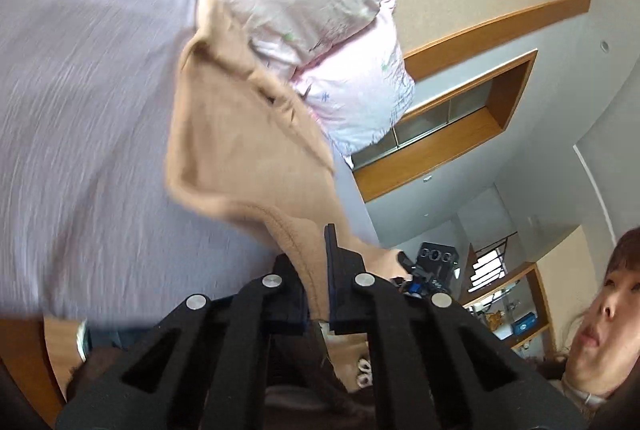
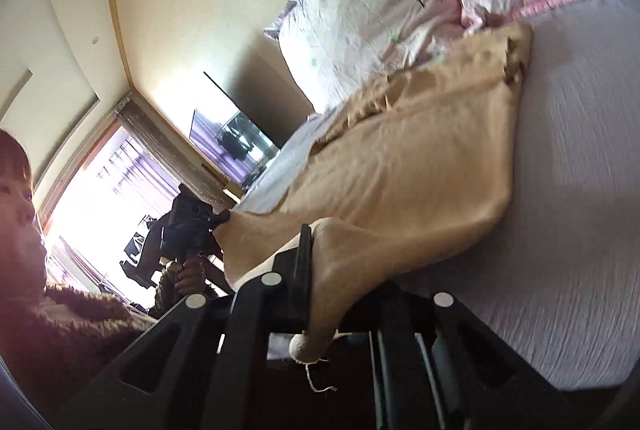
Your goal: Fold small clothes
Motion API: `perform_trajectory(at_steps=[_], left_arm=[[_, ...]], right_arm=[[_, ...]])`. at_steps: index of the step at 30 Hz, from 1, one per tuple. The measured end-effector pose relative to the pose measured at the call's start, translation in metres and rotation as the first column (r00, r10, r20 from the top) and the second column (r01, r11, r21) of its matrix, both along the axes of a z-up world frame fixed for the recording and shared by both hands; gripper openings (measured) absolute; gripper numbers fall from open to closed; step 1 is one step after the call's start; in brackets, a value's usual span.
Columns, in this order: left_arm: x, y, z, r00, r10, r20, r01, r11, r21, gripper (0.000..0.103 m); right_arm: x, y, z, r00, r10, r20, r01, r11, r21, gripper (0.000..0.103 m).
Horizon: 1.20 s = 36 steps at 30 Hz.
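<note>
Your left tongs [image 1: 316, 278] are clamped on an edge of the soft tan fleece garment [image 1: 244, 150], the cloth pinched between the two black fingers [image 1: 348, 270] and running down past them toward the camera. Your right tongs [image 2: 320, 270] grip another edge of the same tan garment [image 2: 404, 166]; the fabric wraps over the visible finger [image 2: 305, 262] and hides the other. Between the two grips the garment is lifted off the pale lilac ribbed bed sheet [image 1: 80, 110], while its far end lies on that sheet just beside the pink floral quilt [image 1: 320, 14]. In the right wrist view the left tongs [image 2: 222, 220] show at the garment's near corner, against the bright window [image 2: 104, 198] beyond the bed.
</note>
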<state>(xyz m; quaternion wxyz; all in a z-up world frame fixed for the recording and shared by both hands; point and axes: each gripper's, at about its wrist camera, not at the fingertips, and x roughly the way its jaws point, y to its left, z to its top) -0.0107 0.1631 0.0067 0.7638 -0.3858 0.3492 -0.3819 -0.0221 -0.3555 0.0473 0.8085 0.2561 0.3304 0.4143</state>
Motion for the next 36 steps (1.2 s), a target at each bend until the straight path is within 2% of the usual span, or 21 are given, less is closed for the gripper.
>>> perform_trajectory(at_steps=[2, 6, 9, 12, 15, 18, 21, 23, 24, 25, 26, 27, 28, 29, 30, 32, 34, 36], left_arm=[[0.027, 0.0, 0.017, 1.0, 0.019, 0.017, -0.019, 1.0, 0.003, 0.005], [0.091, -0.001, 0.046, 0.995, 0.087, 0.048, -0.088, 0.996, 0.012, 0.005], [0.151, -0.003, 0.057, 0.987, 0.152, 0.051, -0.154, 0.987, 0.044, 0.005], [0.218, -0.01, 0.053, 0.979, 0.203, 0.013, -0.203, 0.974, 0.103, 0.005], [0.274, -0.025, 0.034, 0.972, 0.23, -0.051, -0.218, 0.96, 0.175, 0.005], [0.303, -0.033, 0.018, 0.966, 0.244, -0.085, -0.221, 0.949, 0.224, 0.005], [0.316, -0.028, 0.003, 0.953, 0.273, -0.131, -0.24, 0.944, 0.227, 0.005], [0.323, -0.024, -0.004, 0.944, 0.278, -0.177, -0.237, 0.946, 0.221, 0.005], [0.324, -0.021, -0.005, 0.938, 0.284, -0.197, -0.241, 0.946, 0.216, 0.007], [0.327, -0.02, -0.006, 0.934, 0.294, -0.205, -0.253, 0.946, 0.205, 0.008], [0.325, -0.016, -0.003, 0.931, 0.302, -0.206, -0.264, 0.946, 0.19, 0.02], [0.321, -0.009, 0.003, 0.928, 0.317, -0.198, -0.284, 0.942, 0.177, 0.046], [0.313, -0.003, 0.01, 0.925, 0.339, -0.174, -0.312, 0.936, 0.163, 0.064], [0.304, 0.004, 0.02, 0.918, 0.374, -0.135, -0.351, 0.922, 0.162, 0.088], [0.298, 0.009, 0.029, 0.914, 0.394, -0.094, -0.376, 0.912, 0.166, 0.09], [0.281, 0.013, 0.044, 0.933, 0.357, -0.05, -0.342, 0.92, 0.192, 0.09], [0.261, 0.013, 0.047, 0.945, 0.324, -0.05, -0.303, 0.921, 0.244, 0.09], [0.249, 0.012, 0.041, 0.956, 0.28, -0.083, -0.248, 0.927, 0.281, 0.09]], right_arm=[[0.023, 0.0, 0.024, 0.997, -0.042, 0.062, 0.04, 0.999, 0.033, 0.008], [0.082, -0.001, 0.057, 0.983, -0.136, 0.126, 0.129, 0.99, 0.061, 0.008], [0.146, -0.002, 0.061, 0.973, -0.21, 0.093, 0.203, 0.976, 0.072, 0.008], [0.218, -0.013, 0.045, 0.956, -0.294, -0.006, 0.294, 0.952, 0.089, 0.008], [0.285, -0.011, 0.011, 0.915, -0.38, -0.134, 0.382, 0.924, -0.006, 0.008], [0.319, -0.011, -0.021, 0.876, -0.422, -0.233, 0.418, 0.906, -0.067, 0.007], [0.338, -0.011, -0.036, 0.846, -0.454, -0.28, 0.441, 0.89, -0.113, 0.009], [0.351, -0.01, -0.047, 0.814, -0.479, -0.329, 0.455, 0.878, -0.152, 0.024], [0.355, -0.01, -0.048, 0.791, -0.515, -0.331, 0.477, 0.857, -0.193, 0.054], [0.355, -0.013, -0.046, 0.761, -0.571, -0.307, 0.519, 0.82, -0.24, 0.071], [0.352, -0.017, -0.04, 0.746, -0.603, -0.281, 0.55, 0.797, -0.249, 0.072], [0.347, -0.019, -0.033, 0.739, -0.623, -0.255, 0.573, 0.781, -0.248, 0.072], [0.339, -0.02, -0.023, 0.745, -0.628, -0.225, 0.586, 0.777, -0.23, 0.072], [0.33, -0.02, -0.015, 0.762, -0.614, -0.205, 0.58, 0.788, -0.205, 0.072], [0.32, -0.018, -0.009, 0.784, -0.59, -0.193, 0.562, 0.807, -0.183, 0.072], [0.296, -0.007, -0.001, 0.839, -0.517, -0.171, 0.496, 0.855, -0.152, 0.072], [0.278, 0.008, -0.002, 0.888, -0.432, -0.16, 0.41, 0.899, -0.156, 0.072], [0.265, 0.022, -0.01, 0.911, -0.374, -0.173, 0.342, 0.921, -0.187, 0.075]])
